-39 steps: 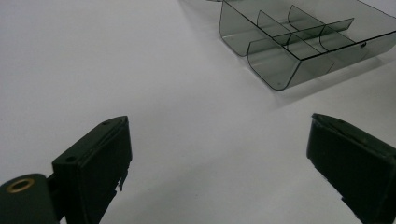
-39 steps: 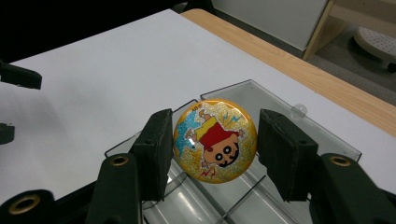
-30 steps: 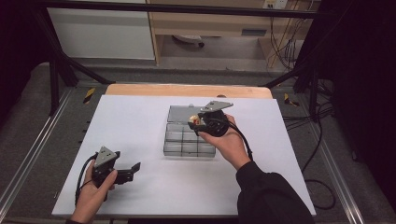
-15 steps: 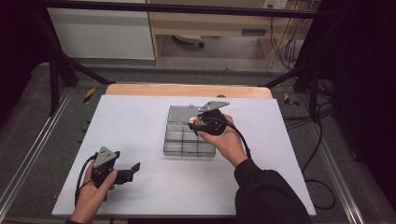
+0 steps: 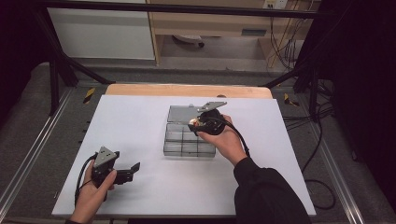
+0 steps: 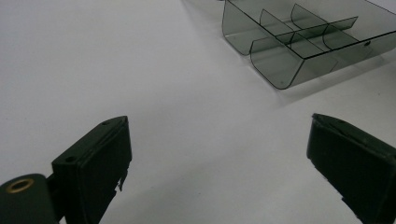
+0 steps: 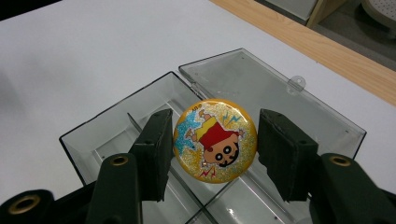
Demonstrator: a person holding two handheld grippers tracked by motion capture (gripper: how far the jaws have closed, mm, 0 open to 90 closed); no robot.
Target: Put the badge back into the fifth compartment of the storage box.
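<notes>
The right gripper [image 7: 212, 154] is held over the far part of the clear compartment box [image 5: 189, 140], its 2 jaws pinching a round cartoon badge [image 7: 215, 140]. The left gripper [image 5: 130, 170] is rested low on the white table [image 5: 140, 121], jaws spread wide.

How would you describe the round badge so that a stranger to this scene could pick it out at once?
Start at the white table, then find the clear smoky plastic compartment box with its lid open near the middle. Above its back compartments, the right gripper holds a round gold glittery badge between its fingers. It is the one colourful thing there, printed with a cartoon child in red.
</notes>
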